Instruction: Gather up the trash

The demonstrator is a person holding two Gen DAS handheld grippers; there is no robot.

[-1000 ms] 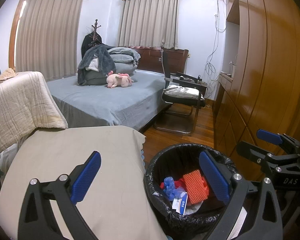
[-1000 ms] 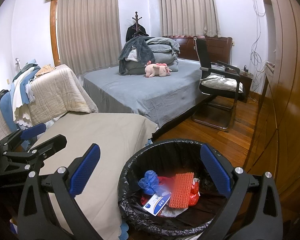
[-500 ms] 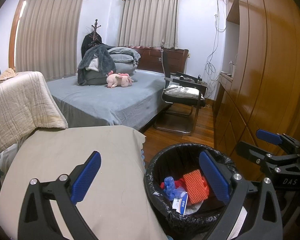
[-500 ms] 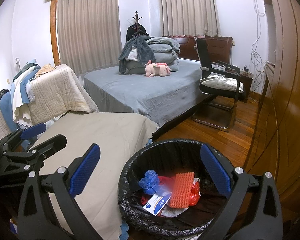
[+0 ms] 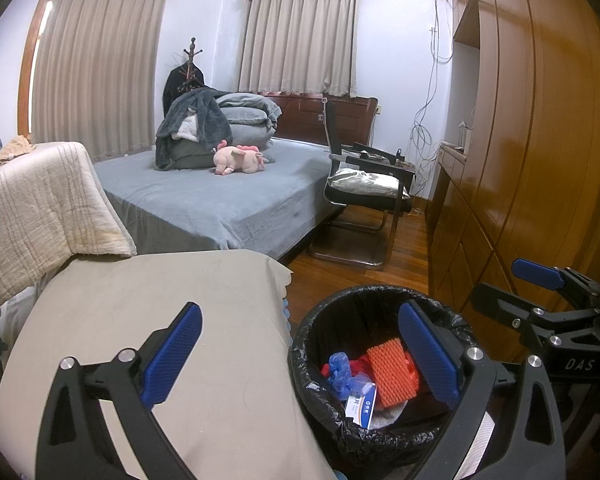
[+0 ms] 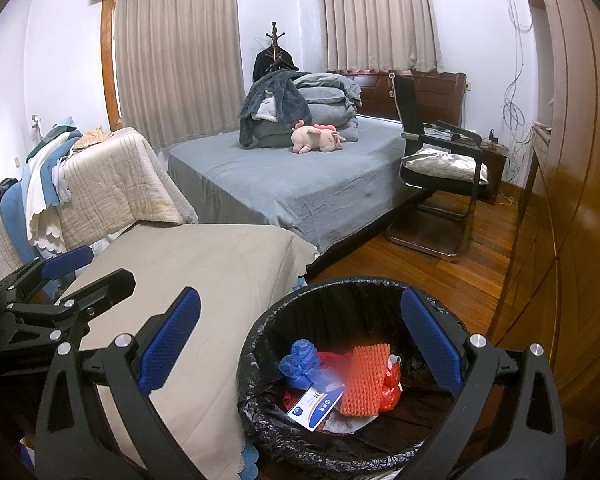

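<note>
A round bin lined with a black bag (image 5: 320, 332) (image 6: 340, 292) stands on the wood floor beside a beige-covered table (image 5: 160, 312) (image 6: 204, 264). Inside lie an orange foam net (image 5: 392, 372) (image 6: 364, 380), a blue crumpled bag (image 5: 342, 372) (image 6: 300, 364), a white and blue packet (image 5: 360, 406) (image 6: 314, 406) and red scraps. My left gripper (image 5: 300, 356) is open and empty above the table's right edge and the bin. My right gripper (image 6: 300, 352) is open and empty above the bin. Each gripper shows at the edge of the other's view (image 5: 540, 292) (image 6: 68, 276).
A grey bed (image 6: 300, 184) with folded bedding and a pink plush toy (image 6: 316, 140) lies behind the table. A black chair (image 6: 440, 168) stands by the bed. A wooden wardrobe (image 5: 532, 160) fills the right side. Quilts (image 6: 112, 188) hang at the left.
</note>
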